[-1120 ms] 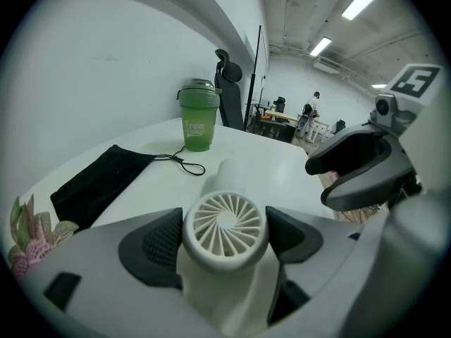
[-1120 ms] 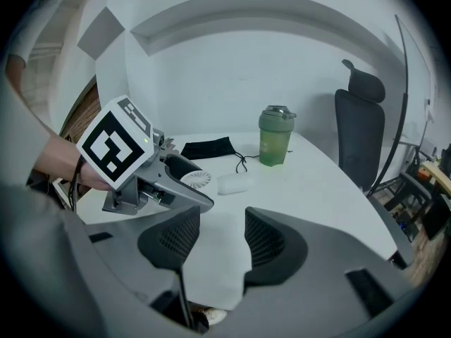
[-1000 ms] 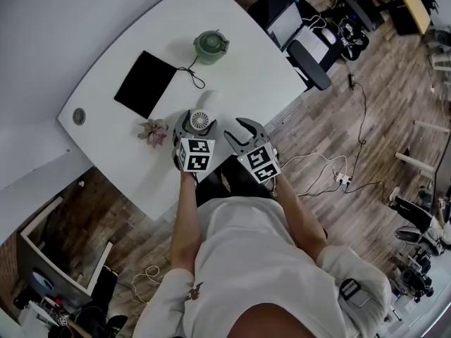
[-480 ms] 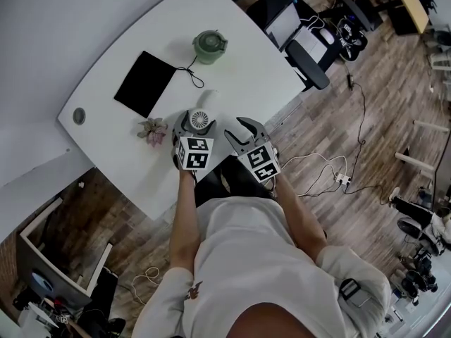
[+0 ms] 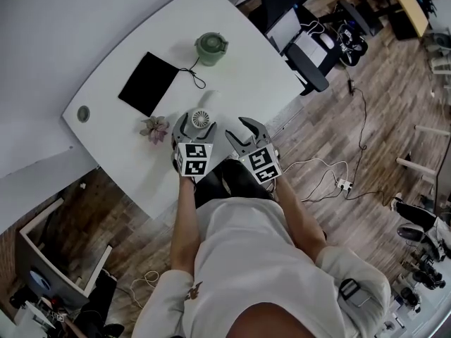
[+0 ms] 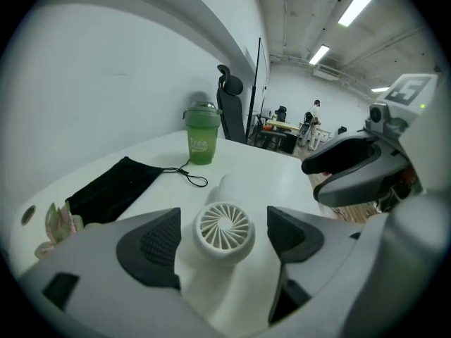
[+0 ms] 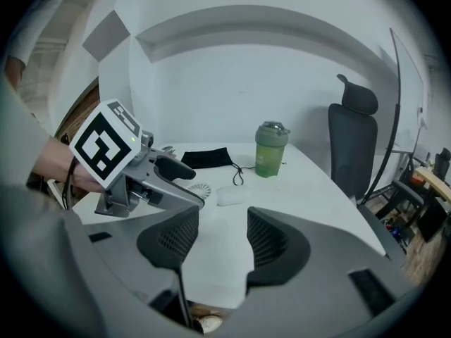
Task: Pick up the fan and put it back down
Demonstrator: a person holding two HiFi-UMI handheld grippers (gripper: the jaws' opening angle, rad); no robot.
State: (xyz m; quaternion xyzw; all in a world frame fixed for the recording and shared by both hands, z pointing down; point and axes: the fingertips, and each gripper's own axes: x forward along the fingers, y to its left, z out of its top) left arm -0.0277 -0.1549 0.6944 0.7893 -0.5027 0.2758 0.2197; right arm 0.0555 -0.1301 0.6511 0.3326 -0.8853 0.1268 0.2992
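Fan (image 5: 201, 119) base hidden by left gripper (image 6: 224, 220), jaws freshly widened off it; right gripper (image 7: 223, 224) jaws apart

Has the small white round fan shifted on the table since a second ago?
No. The small white round fan stands just right of the small pink plant, at the same gap as before; only the camera shifted slightly.

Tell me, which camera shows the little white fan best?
The left gripper view: the fan sits close and centred, its spiral grille clear. The head view shows it tiny from above; the right gripper view catches only part of its grille.
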